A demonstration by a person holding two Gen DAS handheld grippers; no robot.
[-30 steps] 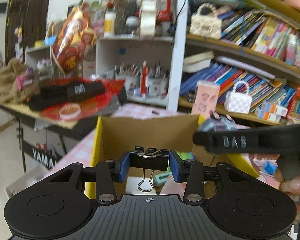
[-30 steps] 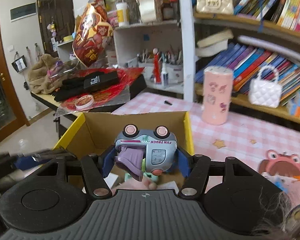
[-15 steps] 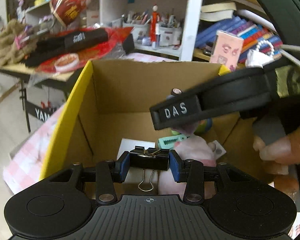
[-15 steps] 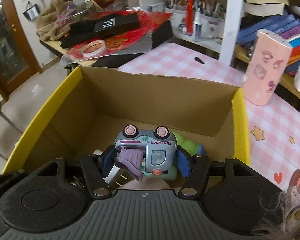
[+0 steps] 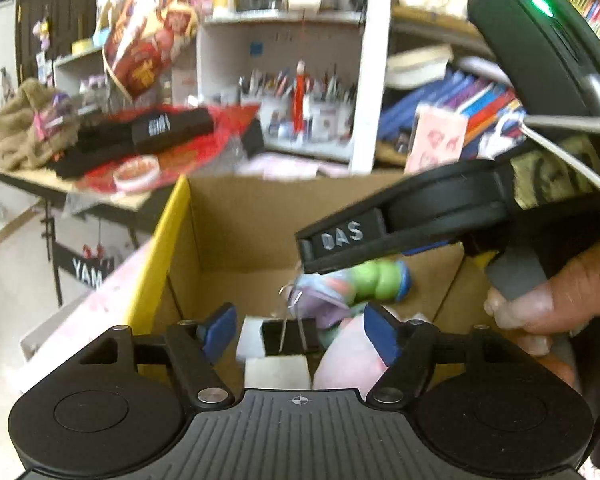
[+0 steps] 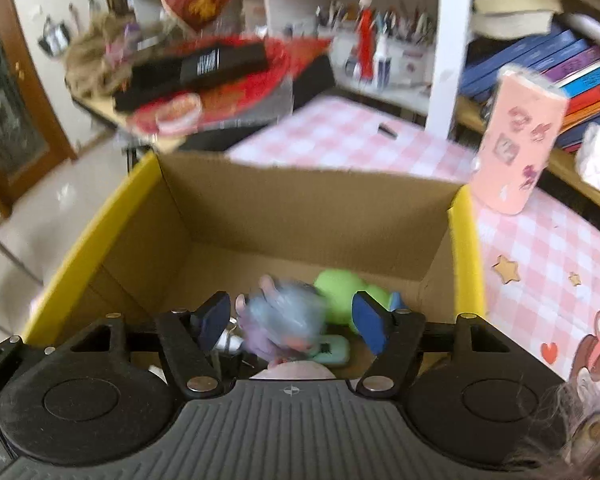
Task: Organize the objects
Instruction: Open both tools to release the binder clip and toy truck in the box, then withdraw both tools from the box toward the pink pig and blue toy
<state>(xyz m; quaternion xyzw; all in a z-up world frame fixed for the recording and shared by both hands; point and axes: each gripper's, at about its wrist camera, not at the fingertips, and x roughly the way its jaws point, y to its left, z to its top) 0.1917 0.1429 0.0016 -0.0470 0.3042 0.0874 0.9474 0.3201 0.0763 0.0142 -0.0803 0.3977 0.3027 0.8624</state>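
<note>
Blue toy truck [image 6: 282, 326] lies loose between parted jaws.

Room, cluttered. Tabletop [image 6: 364, 136] under pink-and-white checked cloth with star and cartoon prints. White shelving upright [image 6: 450, 40] behind it; white cubby [image 5: 280, 80] holding cups of pens. Wooden bookshelf [image 6: 572, 68] at right, books lying stacked and slanted. Side table [image 5: 72, 188] at left, piled with red wrapping, black boxes and brown fabric. Pale glossy floor [image 6: 56, 200]. Brown wooden door [image 6: 12, 120] with patterned glass. Walls off-white.
</note>
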